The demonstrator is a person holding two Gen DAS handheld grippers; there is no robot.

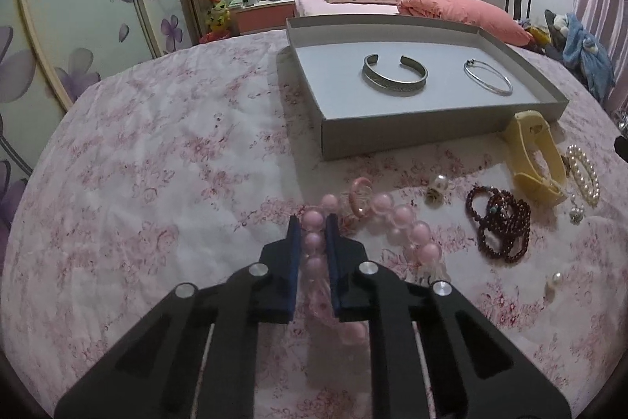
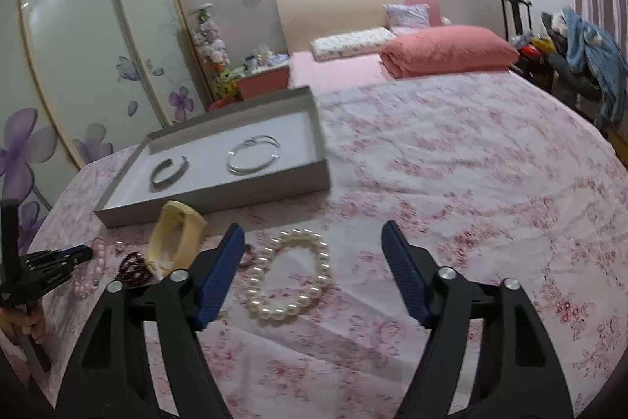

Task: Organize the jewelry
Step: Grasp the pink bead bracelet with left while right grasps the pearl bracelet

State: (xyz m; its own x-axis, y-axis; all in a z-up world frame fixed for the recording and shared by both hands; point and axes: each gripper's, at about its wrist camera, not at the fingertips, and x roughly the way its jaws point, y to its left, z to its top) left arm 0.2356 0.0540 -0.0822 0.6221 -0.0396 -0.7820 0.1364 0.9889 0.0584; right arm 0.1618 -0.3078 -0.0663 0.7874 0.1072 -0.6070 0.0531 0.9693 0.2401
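My left gripper [image 1: 313, 222] is shut on a pink bead bracelet [image 1: 406, 222] that lies on the floral bedspread; beads sit pressed between its blue pads. A grey tray [image 1: 392, 136] beyond it holds a wide silver cuff [image 1: 394, 74] and a thin silver bangle [image 1: 488, 76]. My right gripper [image 2: 312, 236] stands open above a white pearl bracelet [image 2: 292, 275], which lies between its fingers untouched. The same tray [image 2: 219, 197] sits at the left in the right wrist view, with my left gripper [image 2: 80, 254] low at the far left.
Loose on the bedspread lie a dark red bead bracelet [image 1: 498, 224], a cream-yellow cuff [image 1: 535, 158], a pink ring [image 1: 361, 197], a small pearl piece [image 1: 437, 185] and a pearl bracelet [image 1: 585, 173]. A folded pink quilt [image 2: 447, 55] lies farther back. A chair with clothes [image 2: 581, 57] stands right.
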